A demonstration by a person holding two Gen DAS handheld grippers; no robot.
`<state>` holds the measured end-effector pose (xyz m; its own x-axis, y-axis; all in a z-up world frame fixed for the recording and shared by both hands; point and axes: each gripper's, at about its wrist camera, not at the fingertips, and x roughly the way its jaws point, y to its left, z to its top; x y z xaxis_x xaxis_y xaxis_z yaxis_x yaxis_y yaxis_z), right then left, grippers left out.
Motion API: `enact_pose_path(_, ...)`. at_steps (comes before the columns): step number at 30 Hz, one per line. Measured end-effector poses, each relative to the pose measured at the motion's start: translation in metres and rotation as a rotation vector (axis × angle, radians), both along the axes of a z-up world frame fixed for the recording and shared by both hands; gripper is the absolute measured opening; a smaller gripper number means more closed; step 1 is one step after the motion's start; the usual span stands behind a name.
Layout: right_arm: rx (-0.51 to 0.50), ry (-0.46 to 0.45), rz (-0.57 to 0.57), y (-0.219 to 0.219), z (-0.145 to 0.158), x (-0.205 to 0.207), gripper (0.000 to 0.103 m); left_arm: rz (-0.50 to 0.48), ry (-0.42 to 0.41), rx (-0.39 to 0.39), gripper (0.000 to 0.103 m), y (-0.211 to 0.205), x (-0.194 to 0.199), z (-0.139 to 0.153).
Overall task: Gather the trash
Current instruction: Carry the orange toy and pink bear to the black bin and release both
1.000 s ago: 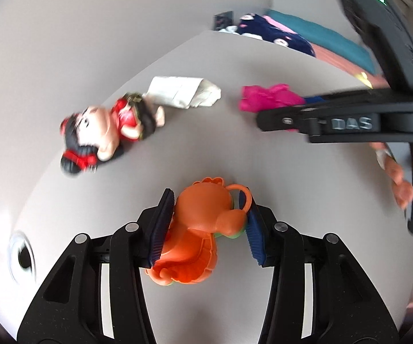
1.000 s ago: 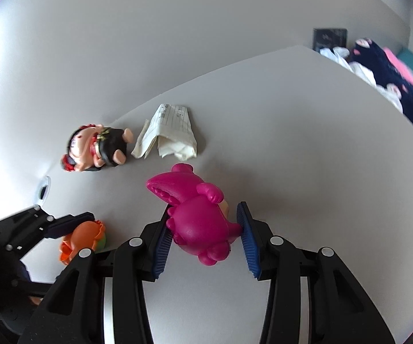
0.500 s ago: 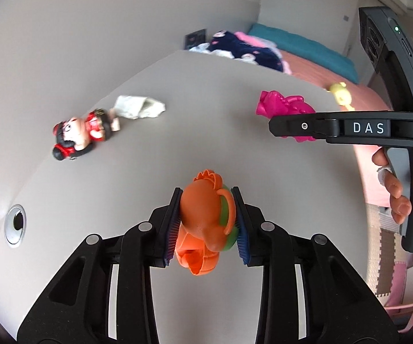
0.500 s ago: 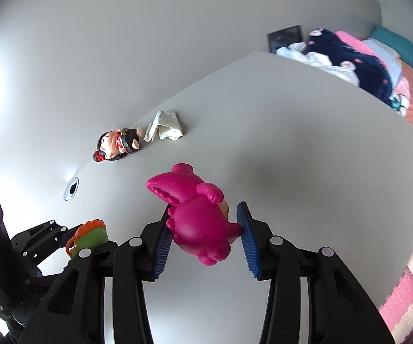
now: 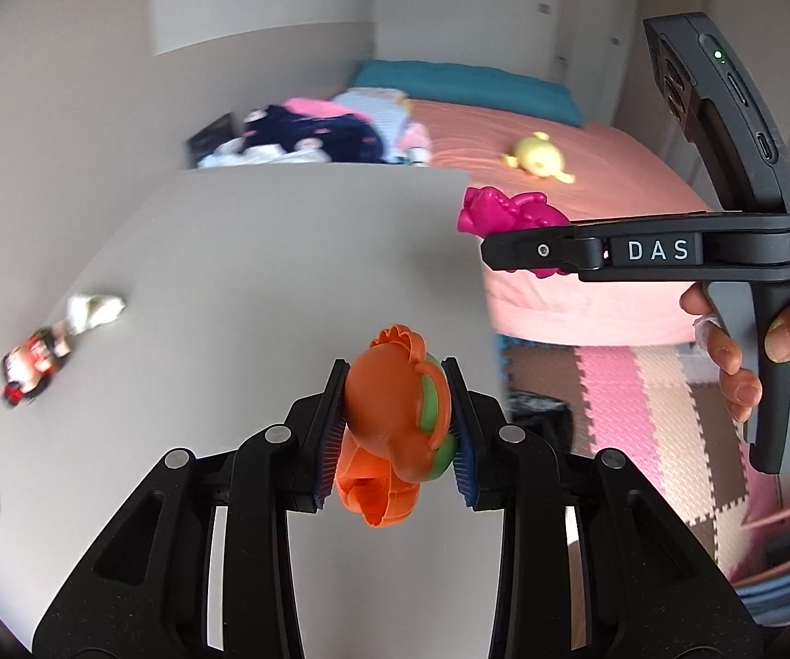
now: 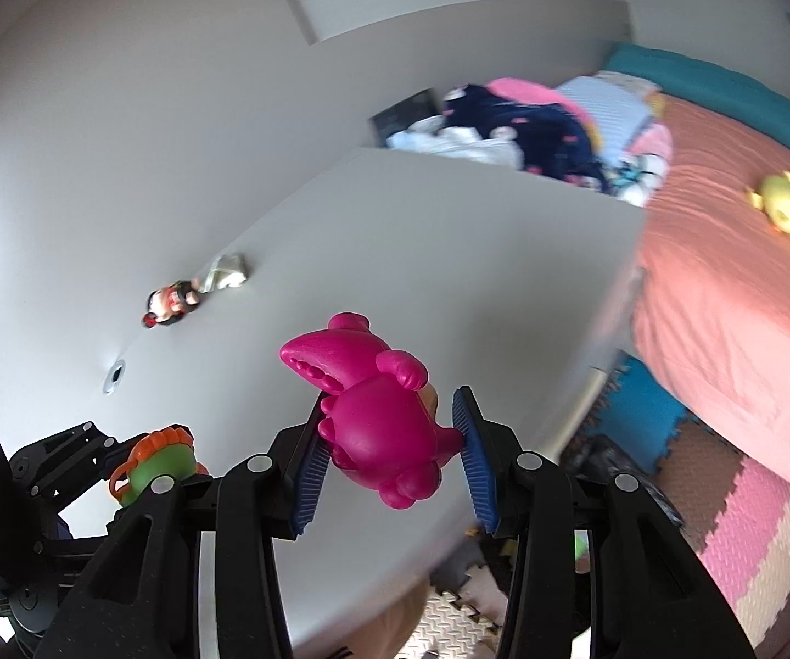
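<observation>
Left gripper [image 5: 395, 428]: fingers closed on an orange and green moulded plastic toy figure [image 5: 395, 423], gripped at mid-body between the blue ribbed pads, clear of the white worktop [image 5: 263, 252]. Right gripper [image 6: 389, 450]: fingers closed on a magenta moulded plastic toy figure [image 6: 378, 412], whose snout end projects forward past the pads while its body sits between them.

Assessment: both items appear to be in carriage away from the worktop. No bin or receptacle is visible in either view, so the drop point cannot be confirmed. To carry well, grip pressure should be held constant and both tools kept level and well apart, since the magenta figure overhangs its pads and could pivot.

Remaining on the worktop, near the wall: a crumpled white paper scrap [image 5: 95, 310], probably the actual trash, just beside a small red and black doll figure [image 5: 29, 370], well apart from both sets of fingers.
</observation>
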<state>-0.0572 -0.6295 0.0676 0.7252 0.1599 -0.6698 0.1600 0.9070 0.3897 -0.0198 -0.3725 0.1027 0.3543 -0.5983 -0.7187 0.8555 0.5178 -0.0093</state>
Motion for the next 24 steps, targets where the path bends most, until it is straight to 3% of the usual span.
enact_pose_path(13,0.016,0.064,-0.233,-0.095,-0.043,-0.113,0.045,-0.159,0.011,0.087,0.033,-0.102,-0.083,-0.035)
enact_pose_path(24,0.034,0.137,-0.346,-0.128,-0.077,-0.154,0.046,-0.249,0.036,0.151,0.033,-0.148,-0.118,-0.067)
